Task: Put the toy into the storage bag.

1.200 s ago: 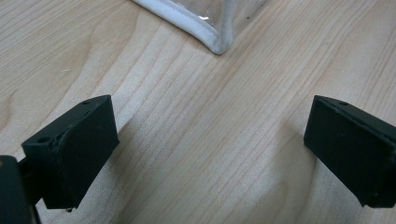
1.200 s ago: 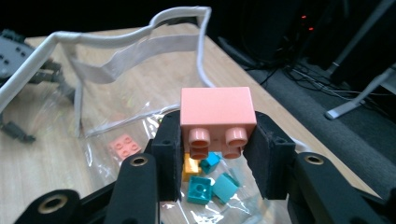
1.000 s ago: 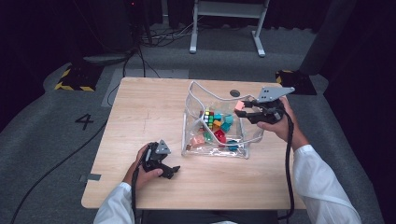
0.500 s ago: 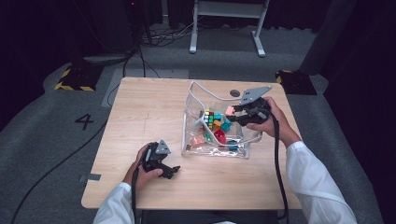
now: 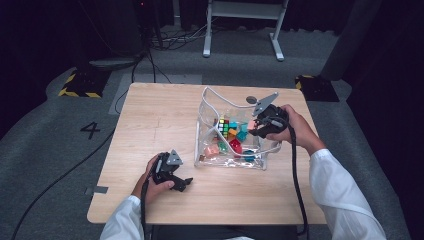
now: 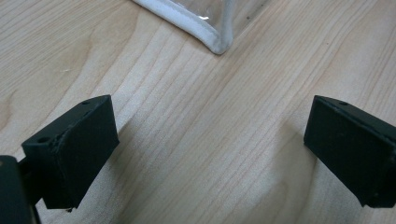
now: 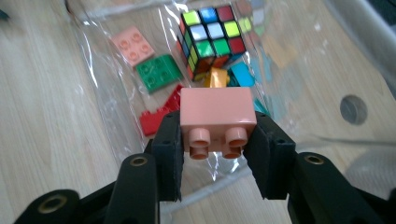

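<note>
While right gripper point(image 7: 218, 154) clamps pink brick point(image 7: 218, 122), studs toward camera, brick hangs above clear bag point(image 5: 205, 125) mouth; Rubik's cube point(image 7: 212, 35) beyond; left gripper point(image 6: 210, 154) wide, empty, beside bag corner.

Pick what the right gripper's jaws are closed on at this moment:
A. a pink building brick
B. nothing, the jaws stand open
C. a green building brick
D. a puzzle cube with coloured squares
A: in the right gripper view the right gripper clamps the pink building brick by its two sides, studs toward the camera, above the clear bag where the puzzle cube and green brick lie.
</note>
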`<act>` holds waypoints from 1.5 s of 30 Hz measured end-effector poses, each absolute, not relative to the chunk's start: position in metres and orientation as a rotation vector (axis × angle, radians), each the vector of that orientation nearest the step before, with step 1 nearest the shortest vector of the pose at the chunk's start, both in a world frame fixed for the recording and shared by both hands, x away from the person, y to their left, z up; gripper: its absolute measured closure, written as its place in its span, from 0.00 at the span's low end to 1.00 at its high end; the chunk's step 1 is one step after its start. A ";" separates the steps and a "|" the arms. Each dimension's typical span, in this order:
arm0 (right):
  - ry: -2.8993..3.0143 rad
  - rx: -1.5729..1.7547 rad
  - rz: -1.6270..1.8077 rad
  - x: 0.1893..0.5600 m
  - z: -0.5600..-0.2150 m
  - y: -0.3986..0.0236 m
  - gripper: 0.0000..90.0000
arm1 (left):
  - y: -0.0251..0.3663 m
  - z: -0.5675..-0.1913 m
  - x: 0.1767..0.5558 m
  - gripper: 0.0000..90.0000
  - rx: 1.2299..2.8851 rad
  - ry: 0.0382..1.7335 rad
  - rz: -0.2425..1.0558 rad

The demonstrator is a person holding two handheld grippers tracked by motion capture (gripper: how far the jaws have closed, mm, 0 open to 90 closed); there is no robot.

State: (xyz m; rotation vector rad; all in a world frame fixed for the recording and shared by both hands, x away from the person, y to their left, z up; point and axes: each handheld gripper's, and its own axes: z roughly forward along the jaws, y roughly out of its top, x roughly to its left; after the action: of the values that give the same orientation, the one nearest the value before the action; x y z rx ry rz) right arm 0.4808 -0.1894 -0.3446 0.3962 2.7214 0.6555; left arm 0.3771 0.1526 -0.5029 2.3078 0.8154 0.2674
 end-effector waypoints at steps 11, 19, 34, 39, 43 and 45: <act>2.719 0.473 0.542 0.482 -0.344 -0.219 0.65 | 0.153 -0.503 0.377 0.03 2.308 0.813 0.269; 2.717 0.497 0.512 0.481 -0.342 -0.233 0.65 | 0.153 -0.503 0.377 0.03 2.308 0.815 0.267; 2.709 0.507 0.526 0.481 -0.341 -0.242 0.65 | 0.153 -0.503 0.377 0.03 2.308 0.815 0.267; 2.706 0.505 0.532 0.480 -0.342 -0.242 0.65 | 0.153 -0.503 0.377 0.03 2.308 0.813 0.269; 2.699 0.506 0.530 0.480 -0.341 -0.241 0.64 | 0.153 -0.503 0.377 0.03 2.308 0.815 0.268; 2.694 0.508 0.539 0.480 -0.341 -0.241 0.63 | 0.153 -0.503 0.377 0.03 2.308 0.815 0.268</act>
State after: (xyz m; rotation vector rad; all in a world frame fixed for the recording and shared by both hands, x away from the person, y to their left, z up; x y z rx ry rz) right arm 0.4800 -0.2407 -0.3412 0.5081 2.6942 0.5394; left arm 0.3772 0.1526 -0.5029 2.3076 0.8145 0.2679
